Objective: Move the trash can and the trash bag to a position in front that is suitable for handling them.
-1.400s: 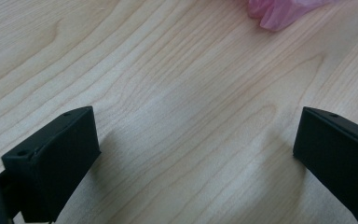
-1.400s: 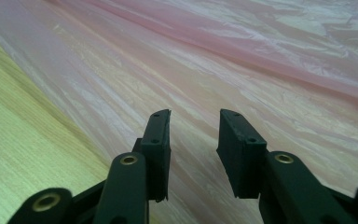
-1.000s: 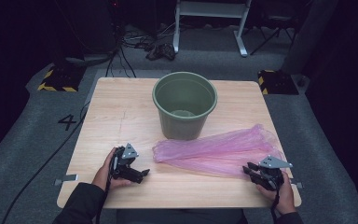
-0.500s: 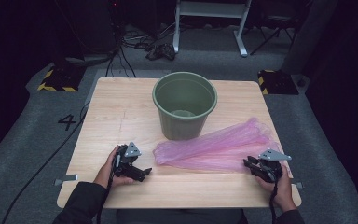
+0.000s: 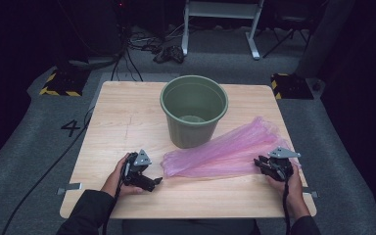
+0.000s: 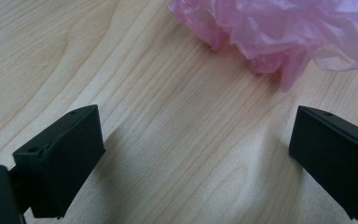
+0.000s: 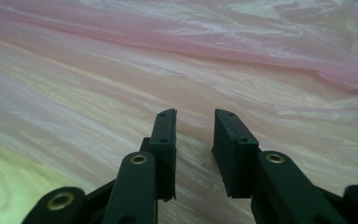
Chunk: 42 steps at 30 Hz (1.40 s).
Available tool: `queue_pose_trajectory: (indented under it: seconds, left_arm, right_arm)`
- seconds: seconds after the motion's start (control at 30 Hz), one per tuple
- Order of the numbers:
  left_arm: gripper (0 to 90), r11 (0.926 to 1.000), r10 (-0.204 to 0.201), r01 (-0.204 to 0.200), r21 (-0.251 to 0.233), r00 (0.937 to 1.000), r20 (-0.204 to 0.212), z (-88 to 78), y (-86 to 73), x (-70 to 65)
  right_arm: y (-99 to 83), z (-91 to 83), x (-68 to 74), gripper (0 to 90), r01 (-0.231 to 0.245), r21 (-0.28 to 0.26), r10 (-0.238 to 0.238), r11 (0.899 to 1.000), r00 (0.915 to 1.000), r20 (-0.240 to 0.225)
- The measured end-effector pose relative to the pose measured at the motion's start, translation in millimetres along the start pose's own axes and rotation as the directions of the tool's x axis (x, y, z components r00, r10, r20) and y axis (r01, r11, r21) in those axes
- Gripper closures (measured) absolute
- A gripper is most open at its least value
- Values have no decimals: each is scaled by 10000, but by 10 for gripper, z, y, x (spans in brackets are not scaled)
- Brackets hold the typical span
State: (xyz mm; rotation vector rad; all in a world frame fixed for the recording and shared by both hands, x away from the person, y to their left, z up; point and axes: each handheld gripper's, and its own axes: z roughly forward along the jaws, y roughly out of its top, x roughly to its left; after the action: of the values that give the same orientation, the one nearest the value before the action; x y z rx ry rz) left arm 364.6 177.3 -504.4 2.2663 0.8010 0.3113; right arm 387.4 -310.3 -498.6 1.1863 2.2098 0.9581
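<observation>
The right hand-held gripper [image 7: 193, 121] is hovering, jaws narrow and empty, over the crumpled pink plastic bag [image 5: 225, 152]; the left hand-held gripper [image 6: 193, 154] is resting wide apart on the wooden surface [image 5: 122, 117].

The left gripper [image 6: 196, 154] hangs low over the pale wooden table [image 6: 121, 60], its two black jaws spread wide with bare wood between; the crumpled pink plastic bag [image 6: 279, 28] lies just ahead, untouched.

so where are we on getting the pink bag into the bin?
Early. Done: nothing; the pink bag lies flat on the table beside the green bin, which looks unlined. In hand: the right gripper is over the bag's near end, jaws narrowly apart, no film pinched. The left gripper is wide open, short of the bag's other end. Left: grasp, open, line the bin.
</observation>
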Motion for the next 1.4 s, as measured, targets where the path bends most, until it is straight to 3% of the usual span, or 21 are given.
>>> queue_pose_trajectory:
  seconds: [0.1, 0.23, 0.27, 0.4, 0.57, 0.63, 0.77, 0.87, 1.0, 1.4]
  left_arm:
    - [54, 10000, 33, -33, -78, 10000, 36, -3, -1, -12]
    - [85, 9998, 55, -54, -167, 10000, 62, -8, -3, -31]
    - [102, 9998, 41, -39, -206, 10000, 58, -9, -3, -43]
    - [121, 9997, 74, -72, -228, 10000, 63, -13, -3, -48]
    - [125, 9997, 86, -84, -234, 9999, 95, 6, 17, -59]
    - [125, 9997, 93, -91, -222, 9999, 101, 12, 23, -67]
    - [125, 9996, 144, -141, -259, 9998, 109, 17, 27, -64]
    - [125, 9996, 154, -150, -225, 9998, 152, 23, 36, -67]
    - [125, 9996, 165, -161, -220, 9997, 196, 39, 53, -77]
    - [125, 9994, 274, -268, -225, 9993, 271, 110, 128, -115]
  right_arm:
    - [32, 33, -19, 688, -199, 48, 198, 9998, 9998, 61]
    - [98, 122, -24, 651, -395, -37, 397, 9992, 9971, 642]
    - [135, 157, 2, 607, -271, -31, 272, 9996, 9946, 997]
    - [159, 138, 42, 557, -257, -238, 281, 9994, 9939, 1066]
    - [153, -18, 109, 516, -513, -815, 554, 9954, 9973, 488]
    - [137, -84, 169, 504, -406, -852, 422, 9955, 9990, 162]
    - [80, -147, 316, 482, 51, -660, -88, 9978, 9984, -557]
    - [55, -99, 363, 480, 109, -436, -147, 9990, 9960, -877]
    - [44, -28, 400, 480, 270, -218, -290, 9994, 9947, -983]
    - [32, 37, 390, 441, 308, -337, -350, 9990, 9909, -1298]
